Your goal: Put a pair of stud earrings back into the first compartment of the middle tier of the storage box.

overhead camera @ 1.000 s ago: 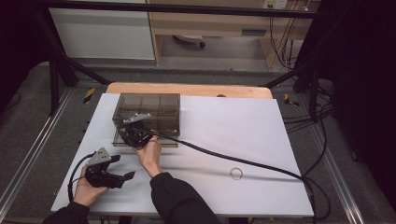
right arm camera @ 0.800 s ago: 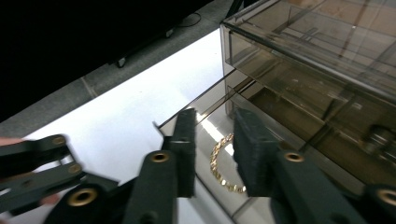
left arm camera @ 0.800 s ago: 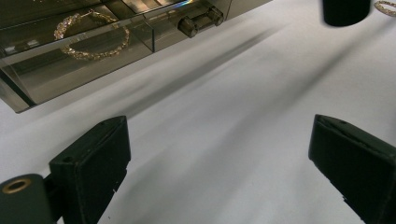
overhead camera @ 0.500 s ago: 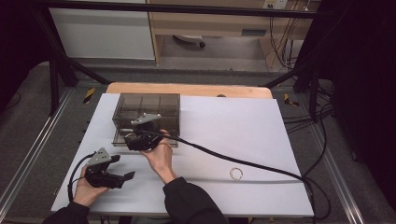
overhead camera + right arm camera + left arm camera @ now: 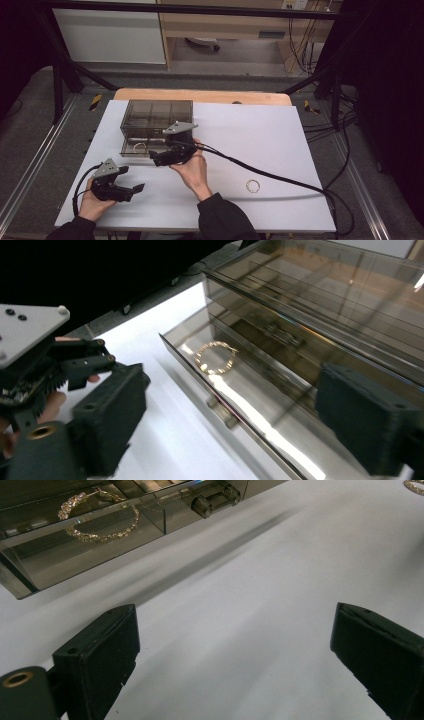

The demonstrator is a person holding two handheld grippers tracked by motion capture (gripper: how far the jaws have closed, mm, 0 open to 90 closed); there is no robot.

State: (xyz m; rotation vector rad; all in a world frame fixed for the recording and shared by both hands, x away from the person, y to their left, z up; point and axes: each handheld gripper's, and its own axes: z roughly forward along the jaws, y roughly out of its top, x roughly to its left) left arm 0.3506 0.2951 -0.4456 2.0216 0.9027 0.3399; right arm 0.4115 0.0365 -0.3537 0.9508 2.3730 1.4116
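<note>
A smoked clear drawer box stands at the table's back left with its lower drawer pulled out. A gold hoop lies in that drawer, also seen in the right gripper view and the left gripper view. My right gripper hovers just right of the drawer front; its jaws have just been opening and stand open with nothing between them. My left gripper rests near the front left, open and empty. A second gold hoop lies on the white table.
The drawer's small handle juts toward me. The right gripper's black cable trails across the table to the right edge. A wooden strip borders the table's far side. The left gripper's grey plate shows beside the drawer.
The right gripper has drawn back from the drawer toward the right and risen a little, and its jaws have opened. The left gripper has stayed where it was.
</note>
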